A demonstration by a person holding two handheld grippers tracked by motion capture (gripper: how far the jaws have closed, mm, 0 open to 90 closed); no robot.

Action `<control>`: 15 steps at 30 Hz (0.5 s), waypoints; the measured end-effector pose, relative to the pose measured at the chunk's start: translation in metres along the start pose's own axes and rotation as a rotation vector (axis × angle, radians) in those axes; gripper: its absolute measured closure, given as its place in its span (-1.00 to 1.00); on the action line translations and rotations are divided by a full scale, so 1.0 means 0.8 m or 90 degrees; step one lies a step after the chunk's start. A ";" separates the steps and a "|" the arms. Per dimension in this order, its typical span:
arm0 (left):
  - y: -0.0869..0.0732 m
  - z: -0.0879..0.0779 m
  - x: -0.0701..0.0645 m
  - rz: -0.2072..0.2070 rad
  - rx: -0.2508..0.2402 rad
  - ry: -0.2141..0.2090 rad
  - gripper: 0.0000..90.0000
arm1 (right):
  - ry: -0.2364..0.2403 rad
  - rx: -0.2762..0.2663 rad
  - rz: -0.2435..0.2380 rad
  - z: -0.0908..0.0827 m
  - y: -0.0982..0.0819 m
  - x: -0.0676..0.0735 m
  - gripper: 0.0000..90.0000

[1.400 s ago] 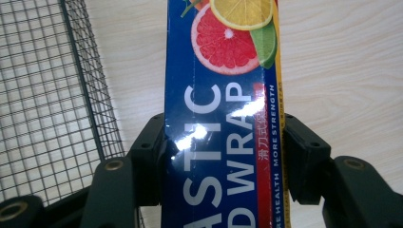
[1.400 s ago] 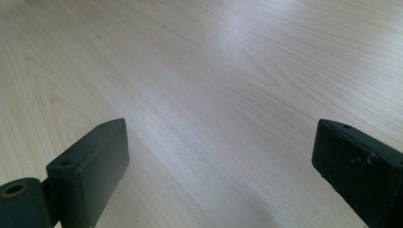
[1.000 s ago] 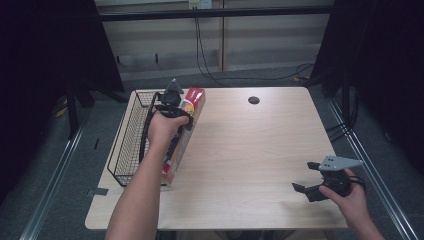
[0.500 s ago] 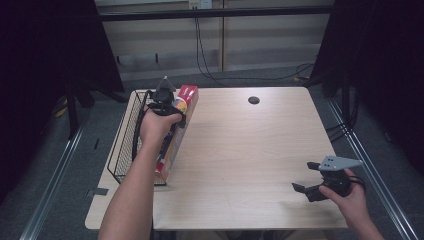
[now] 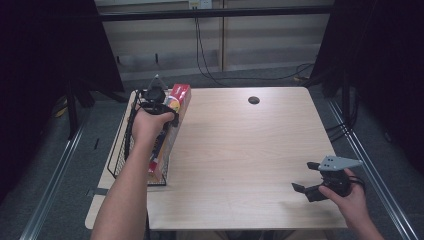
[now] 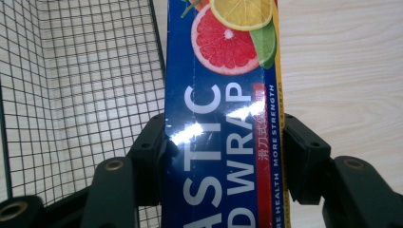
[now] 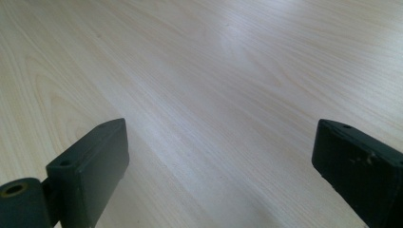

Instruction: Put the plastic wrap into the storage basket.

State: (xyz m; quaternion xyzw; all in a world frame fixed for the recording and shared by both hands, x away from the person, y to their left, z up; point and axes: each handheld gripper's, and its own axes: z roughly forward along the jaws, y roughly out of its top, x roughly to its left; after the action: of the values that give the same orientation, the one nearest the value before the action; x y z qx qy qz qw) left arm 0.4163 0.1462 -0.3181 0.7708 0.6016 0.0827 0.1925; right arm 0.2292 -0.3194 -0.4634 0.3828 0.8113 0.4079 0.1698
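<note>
Jaws of the left gripper clamped a plastic wrap box beside the wire basket, while the right gripper gaped over the table.

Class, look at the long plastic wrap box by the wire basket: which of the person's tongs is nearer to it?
Left. The left tongs are clamped on the plastic wrap box at the wire basket; the right tongs hover open across the table, well away.

So, quick count: one plastic wrap box, one black wire basket, one wooden table, two grippers, left gripper and right gripper, plus two hands.
</note>
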 end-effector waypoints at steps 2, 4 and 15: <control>0.000 -0.001 0.003 -0.003 0.000 -0.001 -0.04 | -0.001 0.000 -0.001 0.000 0.000 0.000 -0.89; -0.001 -0.002 0.006 -0.008 -0.002 -0.001 -0.04 | -0.001 0.000 -0.001 0.000 0.000 0.000 -0.89; -0.006 -0.005 0.021 -0.027 -0.004 0.012 -0.04 | -0.003 0.001 -0.001 0.000 0.000 0.001 -0.89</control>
State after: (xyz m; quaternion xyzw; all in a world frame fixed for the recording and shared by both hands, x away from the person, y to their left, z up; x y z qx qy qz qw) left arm 0.4154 0.1644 -0.3180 0.7562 0.6196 0.0877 0.1911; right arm 0.2288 -0.3190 -0.4631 0.3834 0.8116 0.4061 0.1714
